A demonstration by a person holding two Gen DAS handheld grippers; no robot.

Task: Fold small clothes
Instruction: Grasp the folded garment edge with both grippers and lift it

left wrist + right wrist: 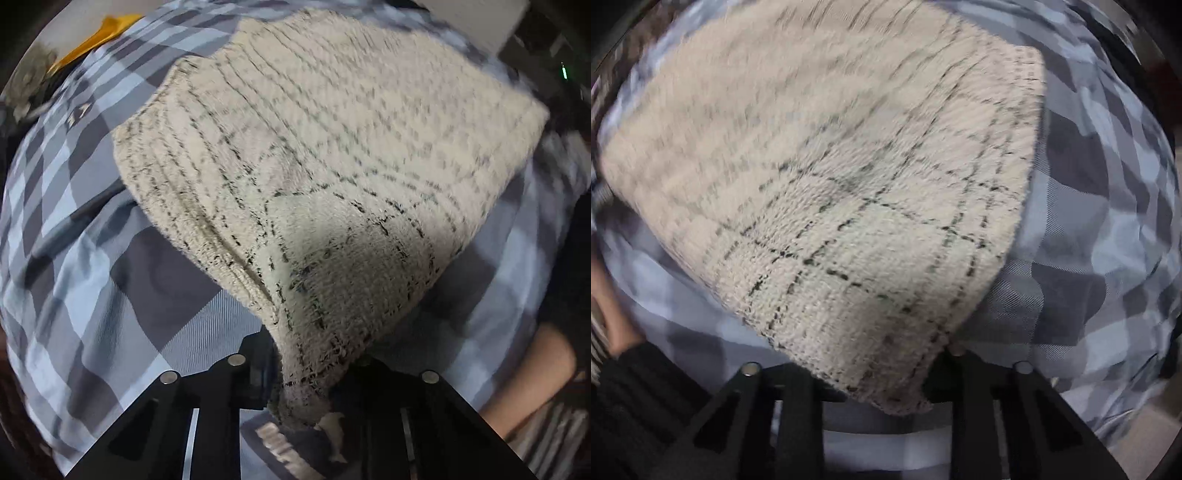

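- Spread beneath everything is a grey, white and pale-blue checked bedsheet (122,280), the working surface.
- Left gripper (303,384) is clamped on one corner of a cream knitted cloth with thin dark grid lines (314,147); a fold bunches between its black fingers (258,365).
- Right gripper (882,384) pinches another corner of that cloth, which drapes away over the sheet.
- Blur suggests the fabric is mid-swing.
- To fold well, I'd judge: keep both corners level and taut, carry them together onto the far edge, then release simultaneously.
- An orange scrap (99,35) lies far off.
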